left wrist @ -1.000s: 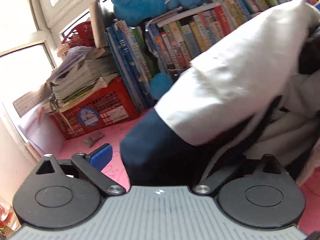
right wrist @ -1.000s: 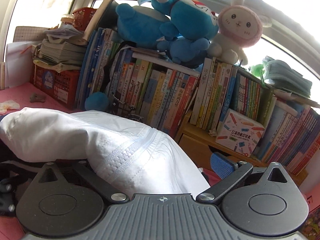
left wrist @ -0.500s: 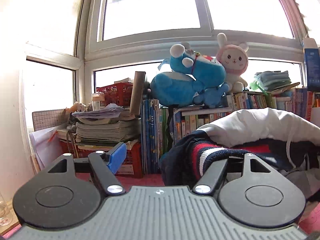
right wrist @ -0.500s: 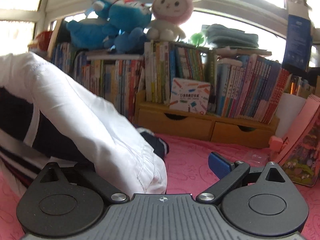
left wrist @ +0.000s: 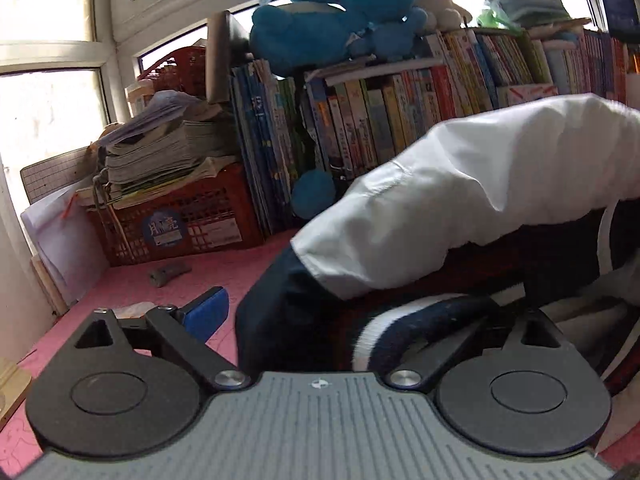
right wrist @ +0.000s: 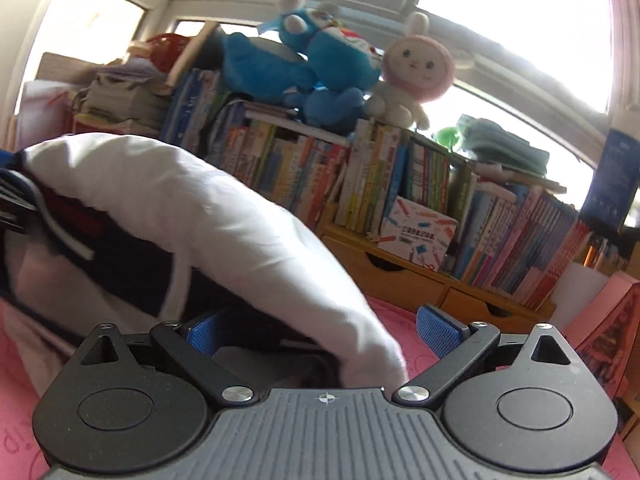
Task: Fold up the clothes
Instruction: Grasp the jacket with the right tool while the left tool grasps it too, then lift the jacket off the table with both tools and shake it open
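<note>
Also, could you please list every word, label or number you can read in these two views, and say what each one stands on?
"月", then a blurred character, then "亮": round blue sticker on the red crate.
White label beside it: too small to read.
Box with coloured pencils on the wooden drawer unit: one line of print, blurred.
Book spines: too small and blurred.
Pink table cover: faint scrawl, unreadable.

1. The left gripper (left wrist: 352,316) has a grey ribbed body, two round black discs and black link arms with silver screws.
2. Its fingers (left wrist: 206,312) carry blue pads.
3. The right gripper (right wrist: 320,330) looks the same, with blue textured fingers (right wrist: 436,330).
</note>
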